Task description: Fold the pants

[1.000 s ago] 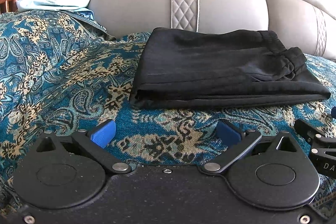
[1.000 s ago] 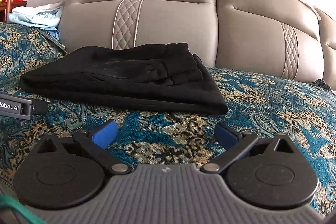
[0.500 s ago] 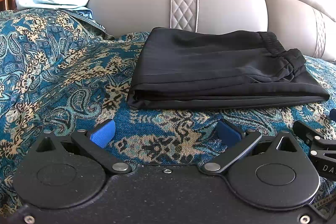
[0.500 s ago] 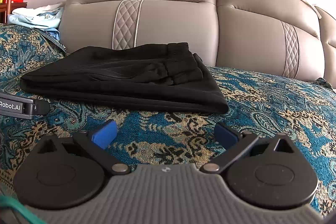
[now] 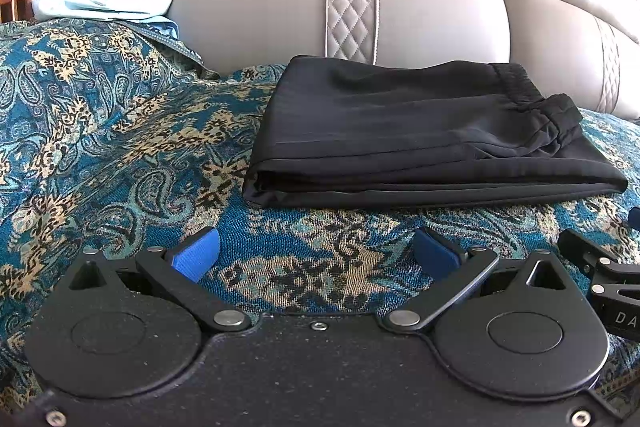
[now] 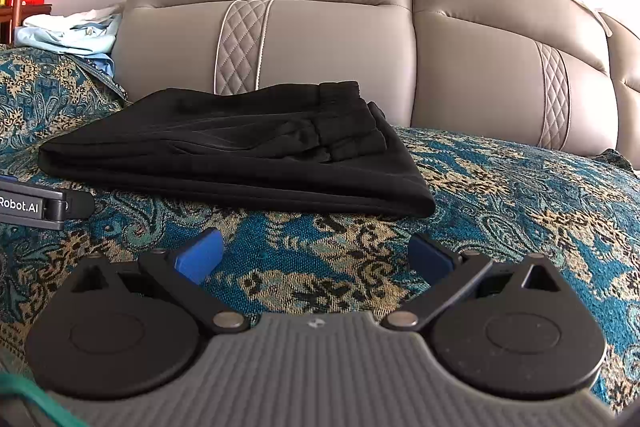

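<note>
At the upper left of both views, pale blue clothes (image 5: 108,1) lie heaped on a bed covered by a teal patterned bedspread (image 5: 100,131). In the centre, black pants (image 5: 424,131) lie folded flat on the bedspread, just before a grey padded headboard (image 6: 320,39). Along the bottom of each frame, the left gripper (image 5: 316,253) and right gripper (image 6: 316,251) hover with blue pads spread wide, empty, near the pants but not touching them.
</note>
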A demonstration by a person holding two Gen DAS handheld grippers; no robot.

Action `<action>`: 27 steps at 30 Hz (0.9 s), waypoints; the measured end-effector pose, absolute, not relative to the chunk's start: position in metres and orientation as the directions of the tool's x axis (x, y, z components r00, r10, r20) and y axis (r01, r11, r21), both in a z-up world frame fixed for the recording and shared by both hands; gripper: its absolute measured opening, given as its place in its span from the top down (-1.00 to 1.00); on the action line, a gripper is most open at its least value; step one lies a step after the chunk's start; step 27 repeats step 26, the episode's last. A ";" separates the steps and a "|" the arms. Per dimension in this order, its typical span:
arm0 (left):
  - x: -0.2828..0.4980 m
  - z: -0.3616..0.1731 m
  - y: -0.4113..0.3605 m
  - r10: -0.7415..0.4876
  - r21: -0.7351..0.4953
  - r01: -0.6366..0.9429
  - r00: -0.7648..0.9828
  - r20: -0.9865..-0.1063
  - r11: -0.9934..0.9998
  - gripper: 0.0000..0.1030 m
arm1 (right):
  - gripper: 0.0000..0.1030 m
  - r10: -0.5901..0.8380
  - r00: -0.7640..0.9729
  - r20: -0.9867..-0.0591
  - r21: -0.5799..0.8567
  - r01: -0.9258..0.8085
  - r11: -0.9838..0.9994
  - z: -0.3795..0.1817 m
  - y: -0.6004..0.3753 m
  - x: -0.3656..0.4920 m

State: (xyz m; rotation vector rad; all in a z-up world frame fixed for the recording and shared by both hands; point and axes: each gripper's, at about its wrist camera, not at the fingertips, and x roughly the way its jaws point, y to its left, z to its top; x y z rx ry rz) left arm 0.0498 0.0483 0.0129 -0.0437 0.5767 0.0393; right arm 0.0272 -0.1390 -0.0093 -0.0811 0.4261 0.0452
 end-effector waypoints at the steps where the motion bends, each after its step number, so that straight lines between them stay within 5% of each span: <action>1: 0.050 0.013 0.048 0.026 -0.030 -0.050 0.838 -0.545 0.998 -1.00 | -1.00 0.027 0.910 -0.414 -0.069 -0.061 0.996 -0.009 -0.139 0.027; 27: 0.049 0.013 0.048 0.026 -0.031 -0.050 0.841 -0.540 0.998 -1.00 | -1.00 0.027 0.910 -0.414 -0.069 -0.061 0.996 -0.009 -0.139 0.027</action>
